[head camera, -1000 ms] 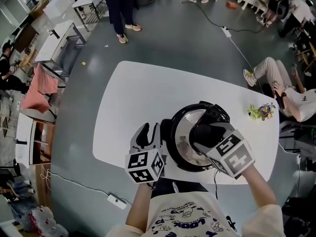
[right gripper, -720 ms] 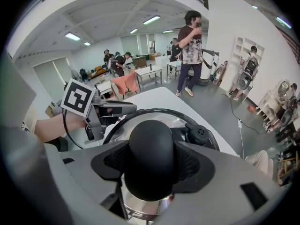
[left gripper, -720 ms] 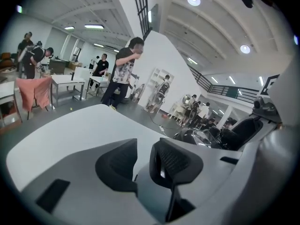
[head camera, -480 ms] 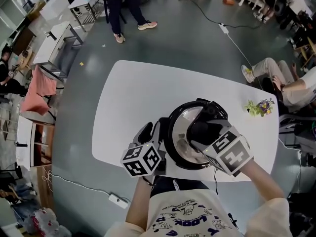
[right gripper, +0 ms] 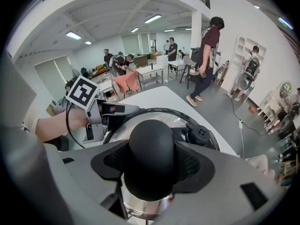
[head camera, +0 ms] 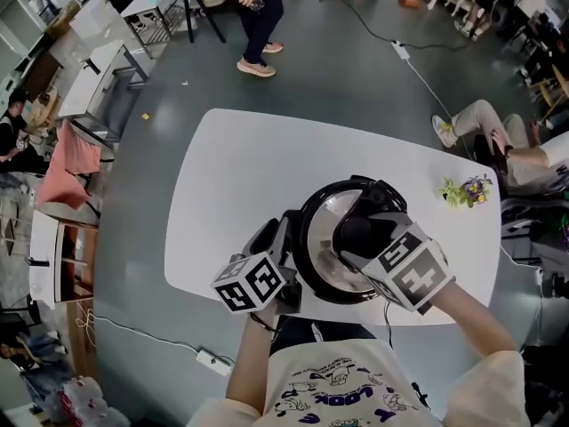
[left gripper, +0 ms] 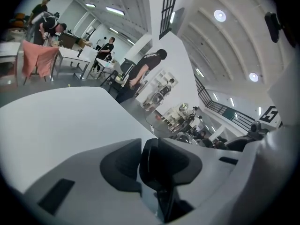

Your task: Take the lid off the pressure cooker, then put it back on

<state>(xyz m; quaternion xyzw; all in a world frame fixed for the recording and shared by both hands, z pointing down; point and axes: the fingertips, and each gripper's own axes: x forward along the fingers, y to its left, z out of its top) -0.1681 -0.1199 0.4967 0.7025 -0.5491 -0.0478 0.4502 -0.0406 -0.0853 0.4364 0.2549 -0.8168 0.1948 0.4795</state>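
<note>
A steel pressure cooker with its lid (head camera: 327, 229) on stands near the front edge of the white table (head camera: 249, 176). My right gripper (head camera: 360, 235) comes down from above, and its pads are shut on the lid's black knob (right gripper: 151, 158). My left gripper (head camera: 283, 238) lies nearly level at the cooker's left side. In the left gripper view, the cooker's black side handle (left gripper: 158, 161) sits between that gripper's (left gripper: 150, 165) pads. Those jaws have just been closing on it. The right gripper view shows the left gripper (right gripper: 101, 114) against the cooker's rim.
A black valve (head camera: 382, 196) sits at the lid's far right. A small bunch of flowers (head camera: 469, 197) lies on the table's right end. A person sits on the floor to the right (head camera: 498, 140), another walks beyond the table (head camera: 258, 16). A power strip (head camera: 209, 361) lies on the floor.
My left gripper has rolled and sunk a little at the cooker's side. The right gripper has kept still on the knob. The person beyond the table has walked to the right.
</note>
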